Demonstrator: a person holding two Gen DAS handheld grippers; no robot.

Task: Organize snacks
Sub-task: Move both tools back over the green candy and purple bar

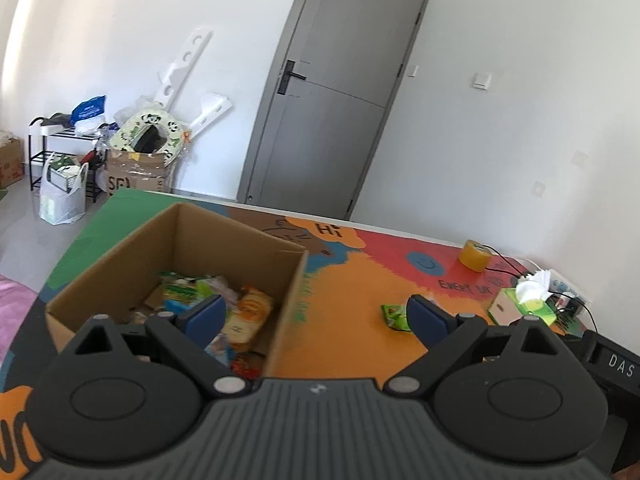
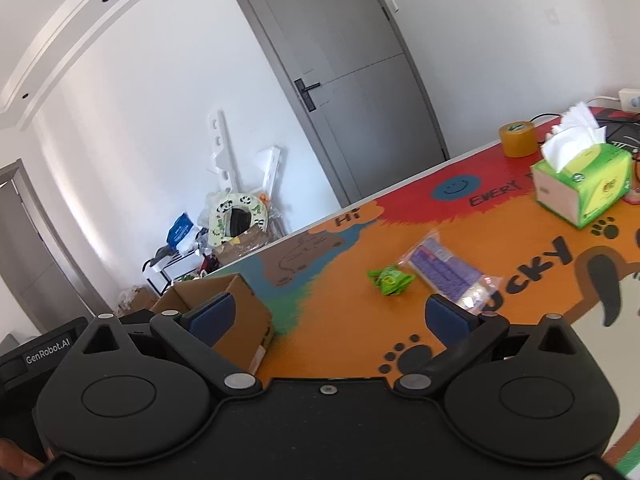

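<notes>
An open cardboard box (image 1: 120, 264) holds several snack packets, among them a yellow-orange one (image 1: 250, 312). My left gripper (image 1: 316, 312) stands open above the box's right wall, with nothing between its fingers. A small green packet (image 1: 394, 314) lies on the colourful tablecloth (image 1: 360, 280) to the right of the box. In the right wrist view the same green packet (image 2: 390, 280) lies beside a clear bag of purple snacks (image 2: 448, 272). My right gripper (image 2: 330, 314) is open and empty, short of both. The box (image 2: 236, 312) shows at its left.
A tissue box (image 2: 584, 184) and a roll of yellow tape (image 2: 518, 138) stand at the table's far right, with cables behind them (image 1: 508, 264). A grey door (image 1: 340, 92) and a pile of bags, boxes and a black rack (image 1: 60, 148) lie beyond the table.
</notes>
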